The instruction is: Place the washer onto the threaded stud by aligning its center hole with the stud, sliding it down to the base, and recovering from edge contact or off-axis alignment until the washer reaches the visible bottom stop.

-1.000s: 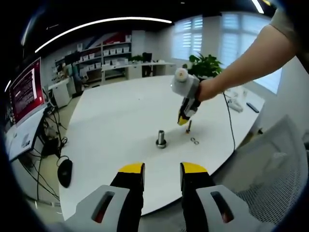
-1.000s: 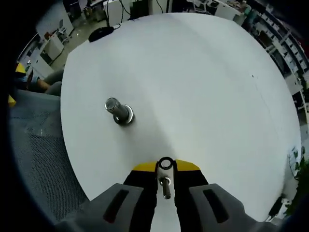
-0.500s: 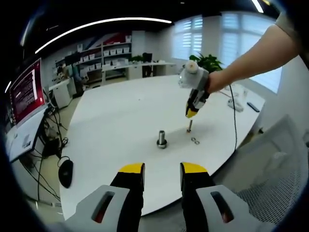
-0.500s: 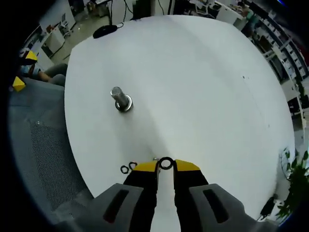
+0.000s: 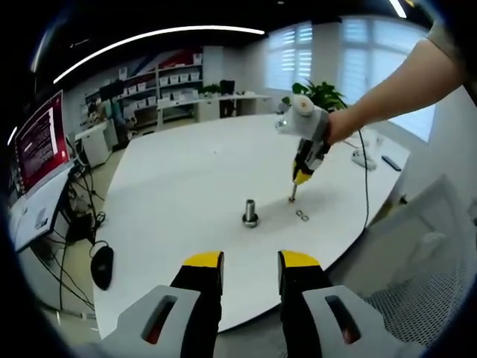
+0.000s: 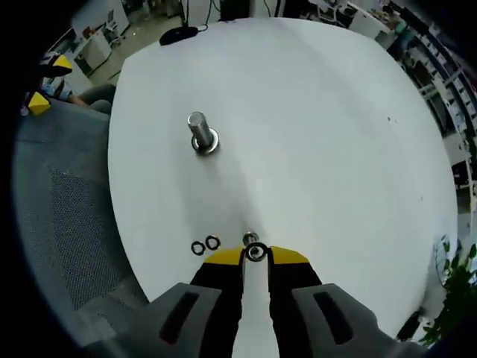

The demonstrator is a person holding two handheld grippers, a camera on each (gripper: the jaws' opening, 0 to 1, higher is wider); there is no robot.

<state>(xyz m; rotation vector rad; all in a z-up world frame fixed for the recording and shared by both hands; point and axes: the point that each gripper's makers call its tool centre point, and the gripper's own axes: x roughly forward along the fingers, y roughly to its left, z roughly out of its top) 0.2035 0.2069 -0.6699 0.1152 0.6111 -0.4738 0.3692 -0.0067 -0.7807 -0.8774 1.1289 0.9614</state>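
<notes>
A small dark washer (image 6: 256, 252) is pinched between the yellow tips of my right gripper (image 6: 256, 255), which is shut on it. Just past the tips a thin stud (image 6: 250, 239) stands on the white table (image 6: 335, 149). In the left gripper view the right gripper (image 5: 301, 177) hangs tip-down just above that thin stud (image 5: 292, 195). A thicker metal stud (image 6: 200, 133) with a wide base stands farther off, also seen as the stud (image 5: 250, 212) at the table's middle. My left gripper (image 5: 250, 262) is open, held back from the table edge.
Two loose washers (image 6: 205, 245) lie left of the thin stud, near the table's edge (image 5: 301, 216). A grey mesh chair (image 6: 67, 224) sits below the edge. A computer mouse (image 5: 100, 266), cables and a monitor (image 5: 41, 142) are at the left. A person's forearm (image 5: 387, 89) holds the right gripper.
The right gripper has lifted away from the table with the washer, so the thin stud now lies beyond its tips instead of between the jaws. The left gripper has stayed still.
</notes>
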